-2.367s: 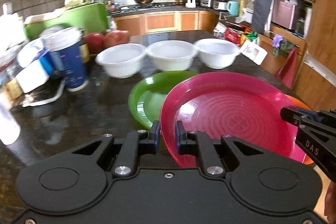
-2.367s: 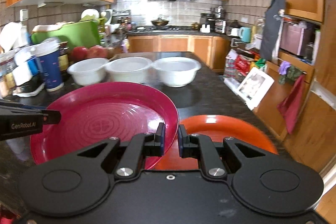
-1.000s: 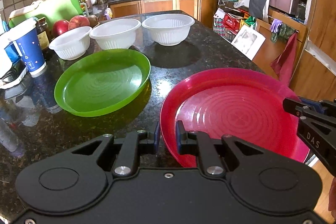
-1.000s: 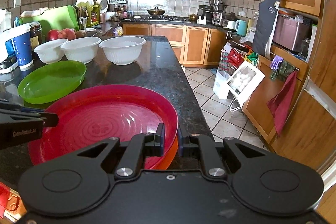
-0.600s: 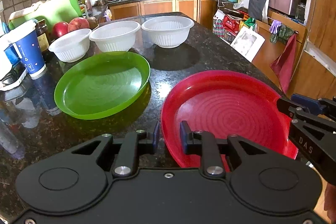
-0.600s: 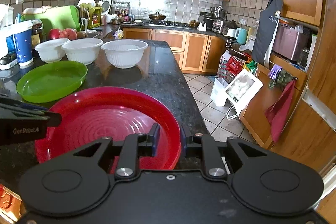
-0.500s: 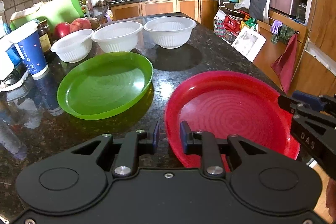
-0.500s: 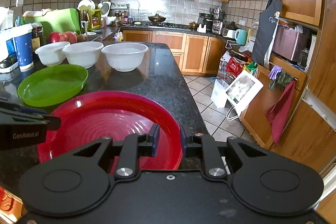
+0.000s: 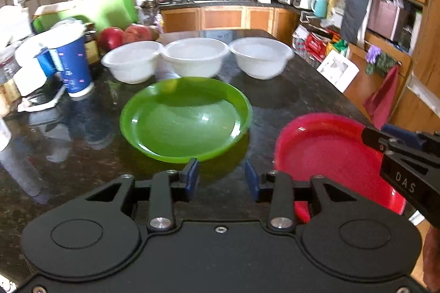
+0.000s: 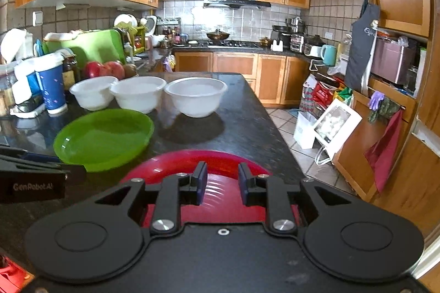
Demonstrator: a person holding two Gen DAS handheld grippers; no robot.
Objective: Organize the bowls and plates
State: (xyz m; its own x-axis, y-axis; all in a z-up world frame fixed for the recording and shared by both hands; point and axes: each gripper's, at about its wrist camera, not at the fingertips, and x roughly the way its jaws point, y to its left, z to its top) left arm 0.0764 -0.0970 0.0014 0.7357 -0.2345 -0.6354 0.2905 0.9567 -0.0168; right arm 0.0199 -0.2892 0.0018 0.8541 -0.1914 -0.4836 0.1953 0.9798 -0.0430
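**Plates & bowls: red plate down at counter's near edge, both grippers letting go**

Left gripper [image 9: 221,177]: jaws opening, gap wide, nothing btwn pads, only bare dark counter [image 9: 288,97] beneath. Green plate [image 9: 185,118] just ahead of fingertips, apart from them. Red plate [image 9: 330,152] off to right of the right finger, flat on counter near its front-right corner, not touched by this gripper.

Right gripper [image 10: 219,187]: jaws opening too, narrower gap. Red plate [image 10: 192,162] under & ahead of fingers; pads not pressing on rim, so plate loose. Can't tell if fingertips touch plate surface. An orange plate beneath it not discernible now.

Further out: three white bowls [image 9: 194,55] in a row across far side of counter, rims side by side, nearly touching, upright. Green plate sits btwn bowls & grippers, in direct line to middle bowl.

Left of counter, clutter: blue cup [image 9: 73,65] w/ white lid, white packets, jar, red apples [image 9: 111,36], green board [image 9: 110,7] leaning behind. Crowds left bowl's side.

Pose: both grippers tilted downward over counter's near edge, side by side; right one's black body visible at right edge of left view, left one's at left edge of right view. Bit of a hand at lower right corner of left view.
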